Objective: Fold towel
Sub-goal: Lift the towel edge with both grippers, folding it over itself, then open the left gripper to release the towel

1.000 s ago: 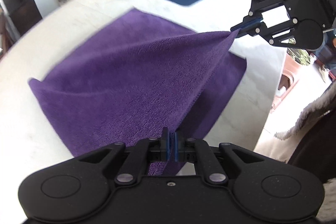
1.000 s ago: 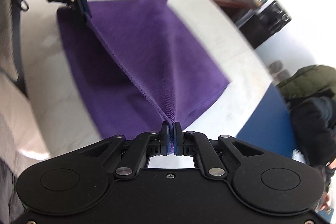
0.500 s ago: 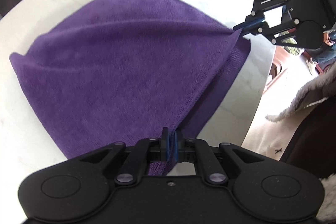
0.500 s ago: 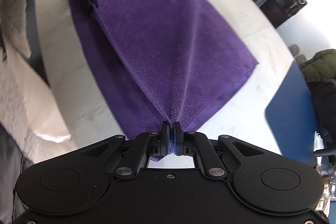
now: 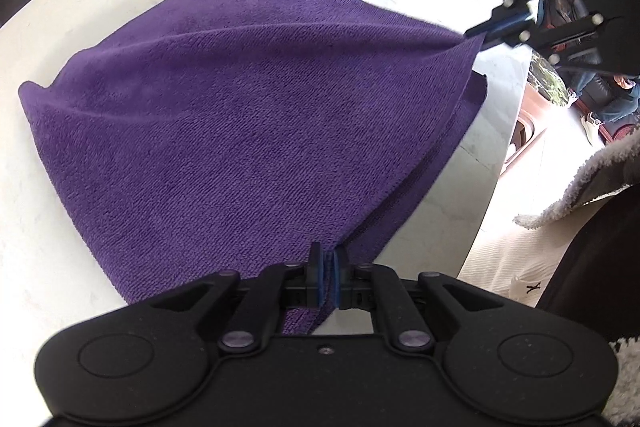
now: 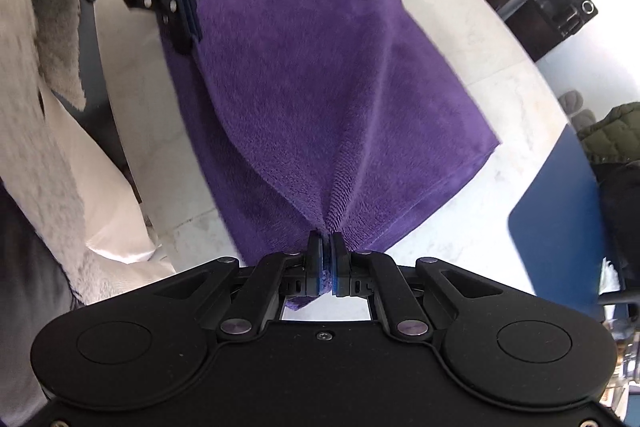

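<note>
Two tools, both tilted steeply down, each pinch a corner of the purple towel (image 5: 248, 131). Left tool (image 5: 327, 277) is clenched on cloth at its near corner — right tool (image 6: 327, 269) likewise, with a tuft bunched between its pads. From each grip a raised edge of towel runs taut to the other tool, seen top right in the left view and top left in the right view. Beneath that lifted layer the rest lies on the white worktop (image 5: 72, 251), doubled over itself.
</note>
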A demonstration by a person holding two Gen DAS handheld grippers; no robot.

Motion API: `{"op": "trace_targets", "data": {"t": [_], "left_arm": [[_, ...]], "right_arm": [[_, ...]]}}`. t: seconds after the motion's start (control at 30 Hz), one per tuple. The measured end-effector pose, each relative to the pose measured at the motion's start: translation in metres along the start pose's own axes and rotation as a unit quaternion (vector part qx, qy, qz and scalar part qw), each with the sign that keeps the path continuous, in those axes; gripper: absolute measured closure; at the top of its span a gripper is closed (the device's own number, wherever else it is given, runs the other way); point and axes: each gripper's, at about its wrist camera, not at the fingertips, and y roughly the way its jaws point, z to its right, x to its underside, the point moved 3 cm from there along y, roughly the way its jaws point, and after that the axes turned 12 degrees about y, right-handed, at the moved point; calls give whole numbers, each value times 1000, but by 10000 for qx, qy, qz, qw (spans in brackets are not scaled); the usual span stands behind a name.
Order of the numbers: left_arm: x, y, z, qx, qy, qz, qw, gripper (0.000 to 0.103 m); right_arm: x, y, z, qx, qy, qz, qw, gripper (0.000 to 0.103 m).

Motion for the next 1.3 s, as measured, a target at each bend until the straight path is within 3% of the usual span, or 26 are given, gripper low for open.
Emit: {"op": "trace_targets", "data": {"t": [0.17,0.37,0.77,1.0,1.3], "left_arm": [[3,-4,-4,7,-20,21,10000,98],[5,-7,-10,10,-27,23,10000,98],[6,-14,-11,-23,209,8,9998,98],[4,-23,-10,137,378,-20,9992,98],[11,-11,-7,639,541,-456,9954,96]], "right_arm": [[0,-11,-7,-51,-25,-52,10000,99],[11,0,-19,-212,189,-404,9988,99],[22,17,-26,-336,453,-530,9970,99],[24,16,-31,-330,449,-509,9972,99],[27,13,-31,-379,486,-497,9969,99]]}}
